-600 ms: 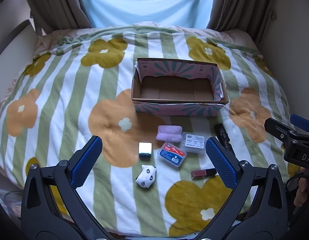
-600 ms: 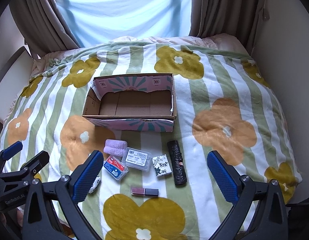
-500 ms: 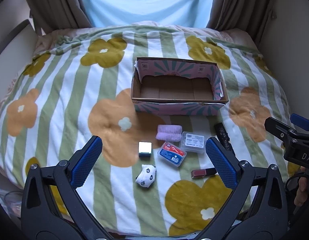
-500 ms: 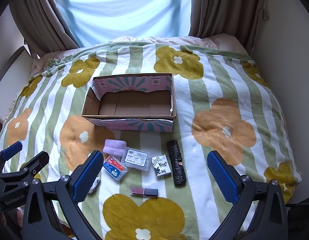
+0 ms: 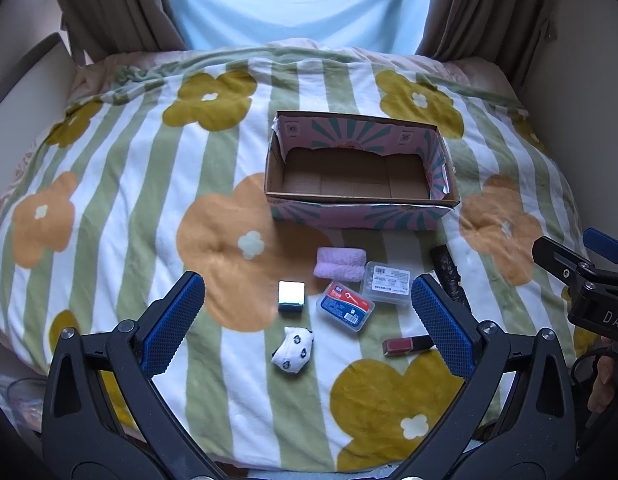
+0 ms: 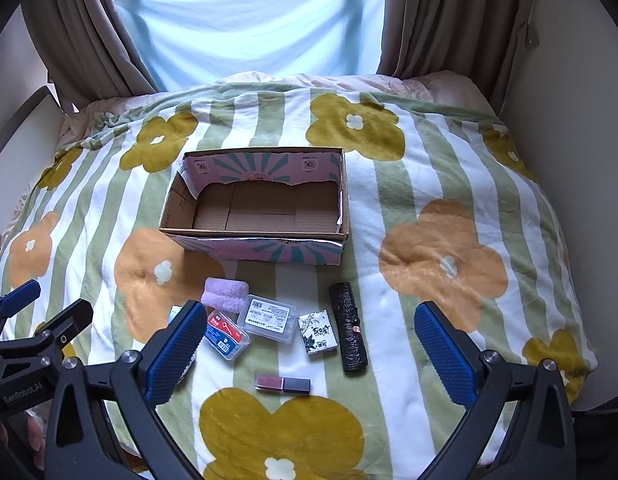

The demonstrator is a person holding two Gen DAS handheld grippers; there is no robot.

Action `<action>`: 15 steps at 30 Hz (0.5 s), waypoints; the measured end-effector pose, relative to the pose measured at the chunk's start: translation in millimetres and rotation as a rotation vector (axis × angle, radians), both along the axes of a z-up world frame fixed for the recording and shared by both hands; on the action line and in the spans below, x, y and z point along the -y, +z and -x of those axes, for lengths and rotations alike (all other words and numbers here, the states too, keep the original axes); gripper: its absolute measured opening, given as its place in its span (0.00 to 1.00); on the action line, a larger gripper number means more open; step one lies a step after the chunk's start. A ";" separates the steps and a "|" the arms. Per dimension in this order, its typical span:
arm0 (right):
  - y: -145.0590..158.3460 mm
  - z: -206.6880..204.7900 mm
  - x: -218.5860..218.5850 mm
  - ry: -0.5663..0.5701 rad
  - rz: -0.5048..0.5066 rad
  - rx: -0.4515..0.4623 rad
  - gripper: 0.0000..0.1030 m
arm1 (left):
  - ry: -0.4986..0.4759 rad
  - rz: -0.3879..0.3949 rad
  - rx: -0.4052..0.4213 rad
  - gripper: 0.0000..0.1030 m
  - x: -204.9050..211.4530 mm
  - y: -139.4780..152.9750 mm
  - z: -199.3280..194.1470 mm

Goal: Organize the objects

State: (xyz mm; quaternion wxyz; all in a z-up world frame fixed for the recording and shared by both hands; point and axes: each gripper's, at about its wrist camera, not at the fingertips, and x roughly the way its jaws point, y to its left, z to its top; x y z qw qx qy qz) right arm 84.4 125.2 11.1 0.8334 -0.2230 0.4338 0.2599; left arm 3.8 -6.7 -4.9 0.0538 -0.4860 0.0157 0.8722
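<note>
Both grippers are hovering above the flowered blanket [image 5: 109,184], holding nothing: the left gripper [image 5: 308,324] and the right gripper [image 6: 311,354] are each standing with jaws wide apart. The cardboard box [image 6: 265,236] is sitting empty at 12 o'clock. Lying near its front wall are a lilac towel roll [image 6: 225,293], clear case [image 6: 267,319], floss box [image 6: 225,334], tissue packet [image 6: 317,331], black roll [image 6: 348,327] and lipstick [image 6: 283,384]; a silver cube [image 5: 291,295] and panda toy [image 5: 293,350] are lying at 9 o'clock of these.

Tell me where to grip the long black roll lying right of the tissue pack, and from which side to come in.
Grip the black roll across its middle, coming down from above with the right gripper, jaws spanning its narrow width. It lies flat on the blanket, long axis running toward the box. The tissue pack sits close on its left, so a finger there probably has little room.
</note>
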 end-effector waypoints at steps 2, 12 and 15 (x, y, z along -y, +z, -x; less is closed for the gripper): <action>0.3 -0.6 -0.7 -0.049 0.004 0.008 1.00 | 0.002 -0.004 0.002 0.99 0.9 -0.3 0.2; -1.7 4.0 -6.2 -0.049 0.014 0.019 1.00 | -0.004 -0.009 0.005 0.99 2.9 0.2 1.8; -2.2 5.3 -7.5 -0.053 0.015 0.021 1.00 | -0.006 -0.010 0.006 0.99 3.3 0.2 2.4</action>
